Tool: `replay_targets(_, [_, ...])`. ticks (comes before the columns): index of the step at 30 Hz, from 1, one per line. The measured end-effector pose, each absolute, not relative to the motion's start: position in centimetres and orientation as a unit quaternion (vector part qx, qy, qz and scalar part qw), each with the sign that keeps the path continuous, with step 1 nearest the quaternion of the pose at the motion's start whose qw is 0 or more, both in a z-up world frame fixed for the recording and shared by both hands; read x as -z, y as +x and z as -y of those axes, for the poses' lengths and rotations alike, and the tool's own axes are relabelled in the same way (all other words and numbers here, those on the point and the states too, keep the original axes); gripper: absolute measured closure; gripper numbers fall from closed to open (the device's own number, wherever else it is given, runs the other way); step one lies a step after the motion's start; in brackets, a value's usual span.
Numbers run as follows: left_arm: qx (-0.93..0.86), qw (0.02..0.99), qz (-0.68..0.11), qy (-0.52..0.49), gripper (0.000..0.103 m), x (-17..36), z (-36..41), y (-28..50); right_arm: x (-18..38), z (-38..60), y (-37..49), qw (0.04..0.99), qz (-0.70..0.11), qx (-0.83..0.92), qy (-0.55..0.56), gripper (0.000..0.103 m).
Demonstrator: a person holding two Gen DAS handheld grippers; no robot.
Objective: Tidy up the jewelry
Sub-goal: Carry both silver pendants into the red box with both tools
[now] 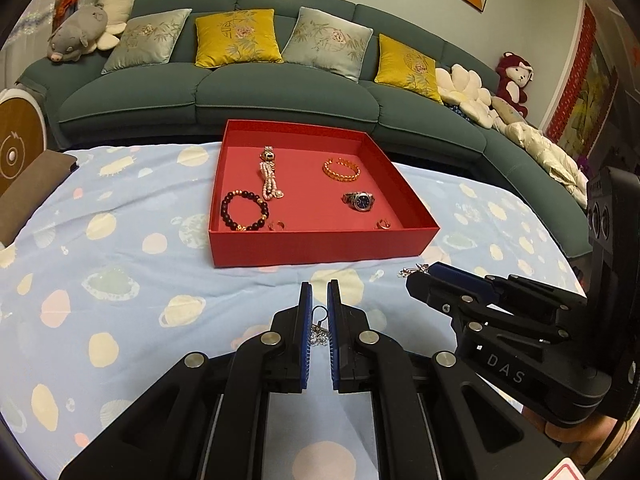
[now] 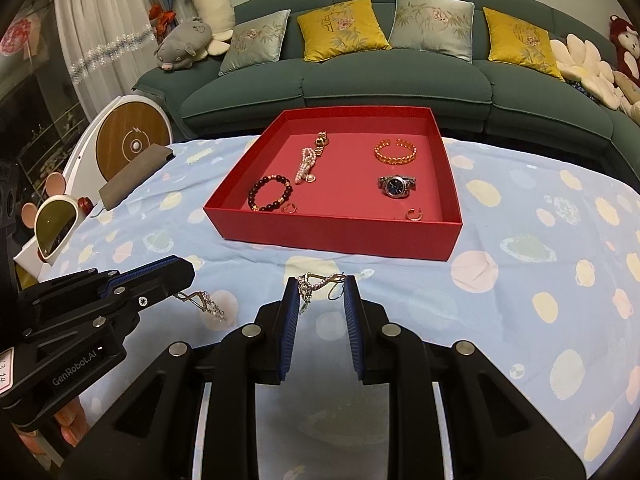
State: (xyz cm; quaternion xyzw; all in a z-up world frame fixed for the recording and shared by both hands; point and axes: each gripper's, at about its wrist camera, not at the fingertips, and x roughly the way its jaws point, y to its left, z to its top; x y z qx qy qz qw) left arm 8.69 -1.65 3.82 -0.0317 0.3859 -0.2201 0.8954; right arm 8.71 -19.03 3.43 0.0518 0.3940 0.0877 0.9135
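A red box point(image 1: 320, 246) point(image 2: 340, 240) sits on the blue patterned cloth. It holds a dark bead bracelet point(image 1: 244, 212), a pearl bracelet point(image 1: 270, 180), a gold bangle point(image 1: 341, 170), a wristwatch point(image 1: 360, 201) and two rings point(image 1: 277, 225) point(image 1: 383, 224). My left gripper point(image 1: 319, 292) point(image 2: 178, 274) is shut on a dangling silver earring point(image 1: 319, 330) point(image 2: 206, 303), lifted off the cloth in front of the box. My right gripper point(image 2: 321, 286) point(image 1: 420, 274) is shut on a second earring point(image 2: 320, 282) point(image 1: 412, 271), which spans the gap between its fingertips.
A green sofa point(image 1: 280, 96) with cushions and plush toys runs behind the table. At the table's left edge lie a brown notebook point(image 2: 134, 176), sunglasses point(image 2: 54, 224) and a round white device with a wooden face point(image 2: 130, 142). A person's fingers point(image 2: 70, 428) show under the left gripper.
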Motion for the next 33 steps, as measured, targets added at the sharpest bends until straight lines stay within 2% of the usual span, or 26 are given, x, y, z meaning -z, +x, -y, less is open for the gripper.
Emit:
replay_targets(12, [0.207, 0.909, -0.359, -0.036, 0.098, -6.4, 2.0, 11.6, -5.1, 19.2, 11.2, 0.923, -0.374, -0.070, 0.058, 0.081])
replay_targets(21, [0.190, 0.916, -0.352, -0.030, 0.097, -7.9, 3.0, 17.1, -4.9, 20.4, 14.8, 0.923, -0.377, -0.048, 0.065, 0.081])
replay_targets(33, [0.178, 0.913, -0.367, -0.013, 0.097, -5.6, 7.1, 24.1, -4.3, 21.6, 21.3, 0.923, -0.376, -0.047, 0.065, 0.081])
